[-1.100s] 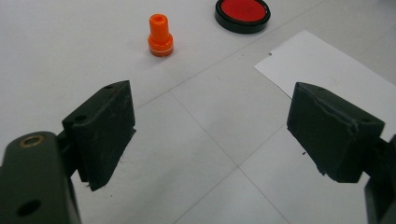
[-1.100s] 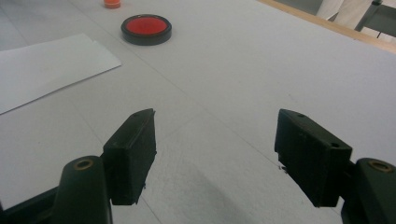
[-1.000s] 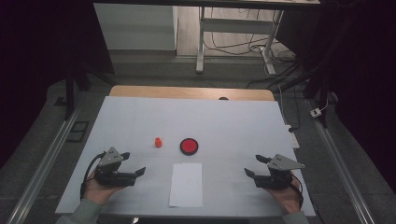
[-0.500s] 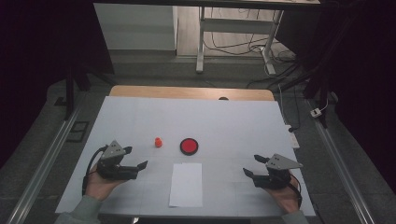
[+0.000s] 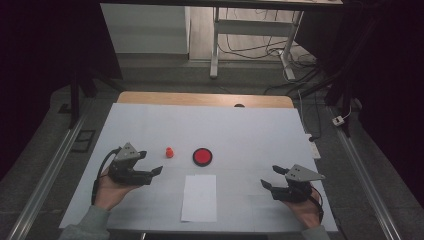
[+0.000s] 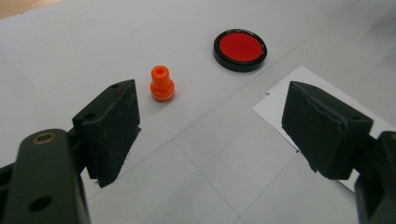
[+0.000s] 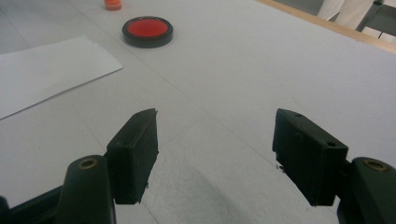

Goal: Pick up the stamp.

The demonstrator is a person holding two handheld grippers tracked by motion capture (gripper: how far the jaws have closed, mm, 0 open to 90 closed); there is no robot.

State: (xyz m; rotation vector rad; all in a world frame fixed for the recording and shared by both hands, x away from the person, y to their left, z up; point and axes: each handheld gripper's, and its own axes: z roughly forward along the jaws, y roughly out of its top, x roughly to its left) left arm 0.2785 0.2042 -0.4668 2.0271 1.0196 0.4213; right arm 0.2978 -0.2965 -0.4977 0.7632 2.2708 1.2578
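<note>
Left gripper [image 5: 152, 162]: jaws wide, just closing slightly, nothing between them
Right gripper [image 5: 270, 177]: jaws spread, empty
Orange peg [image 6: 162, 83]: upright, just ahead of left gripper, path clear
Red disc [image 5: 202, 156]: beside peg
Paper sheet [image 5: 200, 197]: blank, no writing

A lab or test room — white-covered table [image 5: 250, 130], metal bench legs [image 5: 215, 45], loose floor cables [image 5: 260, 47] in the dark.

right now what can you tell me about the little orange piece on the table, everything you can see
The little orange piece looks like moulded plastic: a narrow neck with a small hole in its top, flaring to a wider round base. It stands upright on the white table cover, left of the red disc in the high view and apart from it. Nothing touches it; the left gripper sits short of it, jaws open.
</note>
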